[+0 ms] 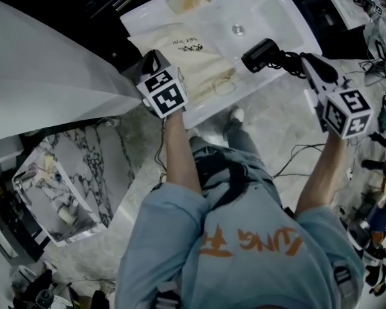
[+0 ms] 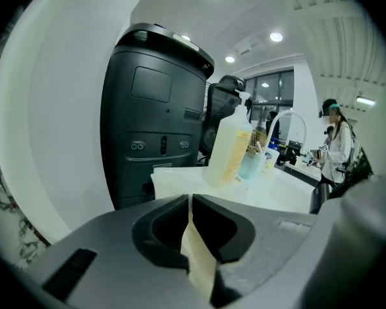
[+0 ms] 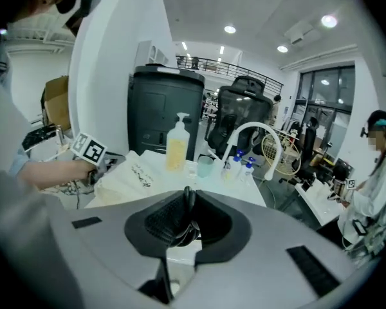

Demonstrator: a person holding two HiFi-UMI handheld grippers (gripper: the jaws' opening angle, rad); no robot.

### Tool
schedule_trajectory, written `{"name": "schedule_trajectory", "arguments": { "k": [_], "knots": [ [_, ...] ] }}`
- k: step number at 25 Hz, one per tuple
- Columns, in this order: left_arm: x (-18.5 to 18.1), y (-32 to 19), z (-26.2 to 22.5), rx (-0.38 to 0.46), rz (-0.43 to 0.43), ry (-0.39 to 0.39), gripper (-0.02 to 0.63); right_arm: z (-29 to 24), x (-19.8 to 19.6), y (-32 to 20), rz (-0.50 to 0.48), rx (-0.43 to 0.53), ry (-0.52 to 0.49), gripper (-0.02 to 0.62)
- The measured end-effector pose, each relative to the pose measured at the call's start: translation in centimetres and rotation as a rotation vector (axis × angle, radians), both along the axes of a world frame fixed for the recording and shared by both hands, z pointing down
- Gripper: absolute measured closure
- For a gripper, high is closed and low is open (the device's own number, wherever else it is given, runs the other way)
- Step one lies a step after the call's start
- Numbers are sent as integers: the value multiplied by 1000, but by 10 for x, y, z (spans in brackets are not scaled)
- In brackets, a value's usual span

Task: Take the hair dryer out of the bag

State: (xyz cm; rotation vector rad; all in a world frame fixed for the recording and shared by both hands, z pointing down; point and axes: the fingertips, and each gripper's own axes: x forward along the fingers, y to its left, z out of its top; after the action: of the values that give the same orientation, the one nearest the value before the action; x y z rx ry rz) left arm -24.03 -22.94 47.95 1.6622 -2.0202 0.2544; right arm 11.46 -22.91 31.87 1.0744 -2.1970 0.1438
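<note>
We find ourselves in a large open-plan lab or test hall with a bathroom set-up built into it. A white washbasin (image 1: 273, 11) with a curved tap (image 3: 254, 132) and soap bottles (image 3: 177, 148) stands over a marble-patterned floor (image 1: 103, 166). Around it we see loose cables (image 1: 302, 148), an office chair (image 3: 244, 111), a tall black cabinet (image 3: 164, 105), recessed ceiling lights (image 3: 229, 29), a railed upper gallery (image 3: 225, 65), tall windows (image 3: 321, 95) and a person (image 3: 376, 179) wearing head-mounted gear.
</note>
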Motion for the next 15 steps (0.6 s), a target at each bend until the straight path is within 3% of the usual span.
{"name": "schedule_trajectory", "arguments": {
  "k": [3, 5, 7, 13, 15],
  "knots": [
    [1, 3, 1, -40, 37, -22, 580, 21, 18, -34, 72, -32, 7, 548],
    [7, 4, -10, -57, 94, -41, 475, 38, 30, -54, 109, -54, 3, 546],
    [13, 5, -28, -49, 123, -64, 437, 55, 38, -71, 126, -77, 3, 546],
    [43, -8, -69, 52, 102, -58, 442, 99, 48, -126, 85, -129, -11, 546],
    [71, -18, -75, 116, 127, 0, 510, 111, 49, -142, 60, -142, -20, 546]
  ]
}}
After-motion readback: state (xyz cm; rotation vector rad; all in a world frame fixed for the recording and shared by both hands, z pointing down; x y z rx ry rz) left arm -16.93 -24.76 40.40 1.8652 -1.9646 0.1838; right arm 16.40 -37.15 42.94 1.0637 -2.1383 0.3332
